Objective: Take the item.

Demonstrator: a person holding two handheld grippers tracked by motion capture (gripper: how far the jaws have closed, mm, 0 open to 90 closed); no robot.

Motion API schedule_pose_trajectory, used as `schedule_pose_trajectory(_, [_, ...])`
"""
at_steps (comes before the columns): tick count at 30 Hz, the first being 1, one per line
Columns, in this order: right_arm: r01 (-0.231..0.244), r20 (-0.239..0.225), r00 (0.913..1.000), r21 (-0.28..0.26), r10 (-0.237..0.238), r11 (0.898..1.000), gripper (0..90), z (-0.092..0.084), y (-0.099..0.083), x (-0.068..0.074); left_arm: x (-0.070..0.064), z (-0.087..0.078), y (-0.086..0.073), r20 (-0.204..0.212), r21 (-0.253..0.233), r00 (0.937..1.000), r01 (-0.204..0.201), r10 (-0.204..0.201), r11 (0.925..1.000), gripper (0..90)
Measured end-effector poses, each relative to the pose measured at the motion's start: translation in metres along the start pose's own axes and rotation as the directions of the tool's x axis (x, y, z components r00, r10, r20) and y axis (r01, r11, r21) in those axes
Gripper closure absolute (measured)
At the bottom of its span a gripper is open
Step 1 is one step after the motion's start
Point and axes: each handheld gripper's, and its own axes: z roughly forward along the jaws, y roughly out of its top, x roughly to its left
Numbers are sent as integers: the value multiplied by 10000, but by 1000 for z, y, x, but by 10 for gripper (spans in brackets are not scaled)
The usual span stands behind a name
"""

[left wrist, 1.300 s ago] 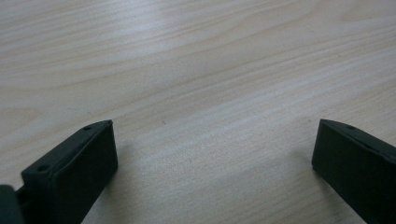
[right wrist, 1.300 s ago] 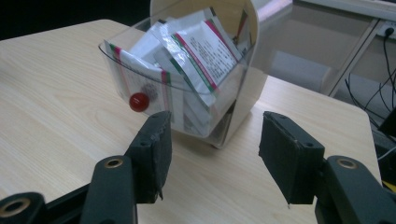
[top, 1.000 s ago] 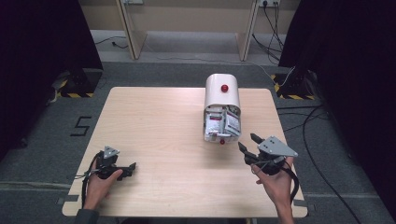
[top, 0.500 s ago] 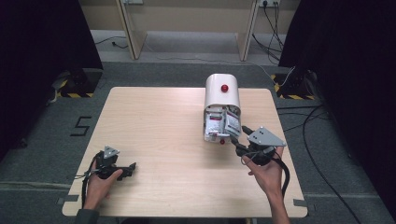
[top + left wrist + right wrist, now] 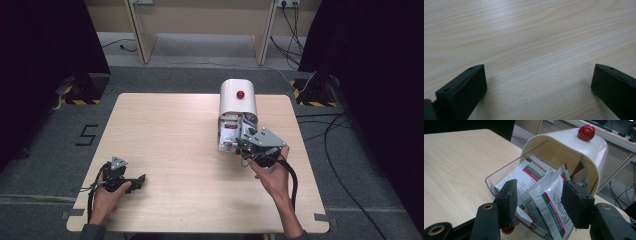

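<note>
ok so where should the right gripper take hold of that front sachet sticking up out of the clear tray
Grip the front sachet by its upper silver edge, coming from the tray's open near side. It stands tilted above the rim, flat faces toward the two jaws of the right gripper, which already straddle it. The cream cover probably blocks a deeper approach.

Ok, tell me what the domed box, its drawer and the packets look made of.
Domed box: likely glossy cream plastic, judging by its highlights. Drawer: clear plastic, the table shows through. Packets: probably foil-lined film, silvery creased edges and printed faces.
</note>
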Motion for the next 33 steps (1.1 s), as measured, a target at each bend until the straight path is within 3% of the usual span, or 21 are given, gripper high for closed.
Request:
schedule_pose_trajectory(5, [46, 126, 9999, 134, -47, 9999, 515, 6, 0, -3, 0, 0, 0, -1, -1, 10000, 0, 0, 10000, 0])
schedule_pose_trajectory(12, [-131, 266, 9996, -3, 131, 9999, 594, 1, -1, -12, 0, 0, 0, 0, -2, 10000, 2, -2, 10000, 0])
schedule_pose_trajectory(18, [-170, 414, 9990, 211, 161, 9996, 643, 2, -3, -16, 0, 0, 0, 0, -2, 10000, 1, -1, 10000, 0])
schedule_pose_trajectory(23, [125, 963, 9952, 580, -181, 9982, 655, 8, -3, -15, 0, 0, 0, -2, 0, 10000, -1, 1, 10000, 0])
schedule_pose_trajectory(28, [105, 933, 9955, 640, -165, 9979, 671, 16, -3, -18, 0, 0, 0, -1, -1, 10000, 1, -1, 10000, 0])
schedule_pose_trajectory(33, [29, 1038, 9946, 593, -90, 9982, 747, 18, -2, -20, 0, 0, 0, -1, -1, 10000, 1, -1, 10000, 0])
